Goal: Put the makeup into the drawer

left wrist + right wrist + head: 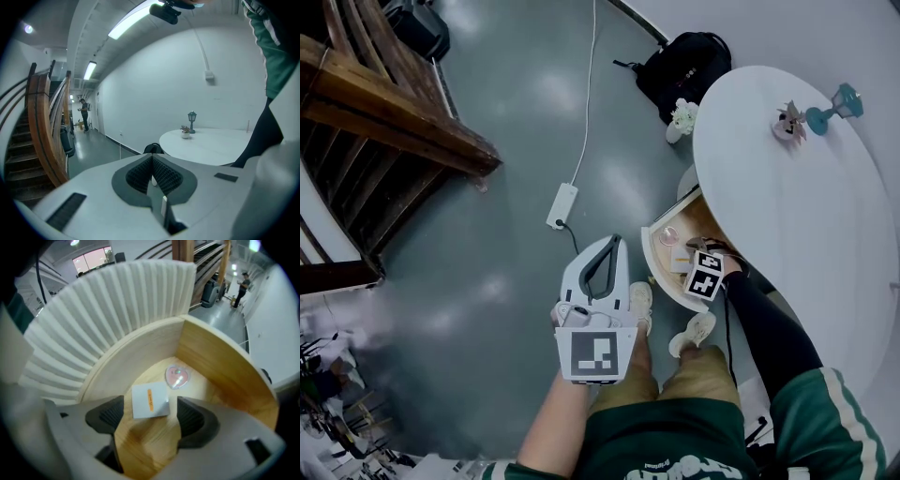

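The right gripper (pixel 150 414) is pointing steeply down into the open wooden drawer (pixel 220 366) under a round white table (pixel 787 187). Its jaws are standing apart and gripping nothing. A white square packet (pixel 150 400) (marked with an orange stripe) is lying flat on the drawer floor between the spread jaws, with neither pad pressing on it. A pink heart-shaped compact (pixel 176 376) is resting just beside it, at the packet's 1 o'clock. In the head view the left gripper (pixel 605 248) is hovering over the grey floor (pixel 487 187) at the drawer's 9 o'clock. Its jaws are pressing together and holding nothing.
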`<state>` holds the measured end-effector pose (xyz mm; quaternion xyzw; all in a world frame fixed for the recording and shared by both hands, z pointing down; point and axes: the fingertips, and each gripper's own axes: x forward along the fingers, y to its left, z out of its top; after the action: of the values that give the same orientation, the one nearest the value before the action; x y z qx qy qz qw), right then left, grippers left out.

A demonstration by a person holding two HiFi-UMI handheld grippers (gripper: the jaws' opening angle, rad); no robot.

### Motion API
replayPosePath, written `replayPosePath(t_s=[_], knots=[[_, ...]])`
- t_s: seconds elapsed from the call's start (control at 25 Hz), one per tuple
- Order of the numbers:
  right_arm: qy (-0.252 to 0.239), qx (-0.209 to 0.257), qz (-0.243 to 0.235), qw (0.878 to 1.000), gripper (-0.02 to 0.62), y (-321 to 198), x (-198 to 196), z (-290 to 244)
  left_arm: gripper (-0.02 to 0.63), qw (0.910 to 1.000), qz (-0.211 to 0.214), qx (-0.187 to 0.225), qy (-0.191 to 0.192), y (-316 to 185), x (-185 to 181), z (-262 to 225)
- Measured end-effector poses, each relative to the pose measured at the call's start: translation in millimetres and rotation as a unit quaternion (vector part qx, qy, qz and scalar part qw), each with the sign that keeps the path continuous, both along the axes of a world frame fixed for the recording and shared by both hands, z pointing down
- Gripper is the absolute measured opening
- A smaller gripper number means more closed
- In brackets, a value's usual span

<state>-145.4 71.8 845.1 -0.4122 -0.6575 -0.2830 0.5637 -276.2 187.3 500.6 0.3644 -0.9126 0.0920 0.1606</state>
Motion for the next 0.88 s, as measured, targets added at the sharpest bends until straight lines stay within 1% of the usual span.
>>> replayPosePath(t_s=[0.12,0.16,0.32,0.4,0.48,0.64,0.72,0.88], knots=[[-0.043,-0.034,0.072,0.996,0.360,3.9,-19.4,-37.1,0.000,0.9999,0.000,0.011,0.007,-1.5,-1.7,-5.3],[-0.054,-0.045,0.087,0.994,0.357,7.8,-23.9,-51.3,0.000,0.9999,0.001,0.014,0.006,-1.6,-2.4,-8.8],[-0.105,-0.080,0.102,0.986,0.350,30.7,-35.2,-110.7,0.000,0.9998,0.013,0.018,-0.003,-6.0,-2.0,-19.5],[-0.143,-0.101,0.133,0.976,0.351,36.7,-47.9,-146.4,0.000,0.9997,0.018,0.017,-0.009,-7.4,-3.7,-25.7],[-0.189,-0.122,0.178,0.958,0.347,36.8,-63.1,-186.5,0.000,0.9995,0.017,0.027,-0.008,-5.4,-6.1,-35.2],[-0.278,-0.147,0.252,0.915,0.337,24.9,-86.3,-265.6,0.000,0.9987,0.019,0.047,-0.007,-1.8,-10.3,-57.7],[-0.316,-0.158,0.287,0.891,0.334,15.3,-94.4,-303.2,0.000,0.9984,0.022,0.052,-0.009,-0.9,-13.5,-69.1],[-0.381,-0.182,0.349,0.836,0.333,-7.9,-102.5,-370.8,0.000,0.9974,0.035,0.058,-0.023,-4.3,-18.7,-94.3]])
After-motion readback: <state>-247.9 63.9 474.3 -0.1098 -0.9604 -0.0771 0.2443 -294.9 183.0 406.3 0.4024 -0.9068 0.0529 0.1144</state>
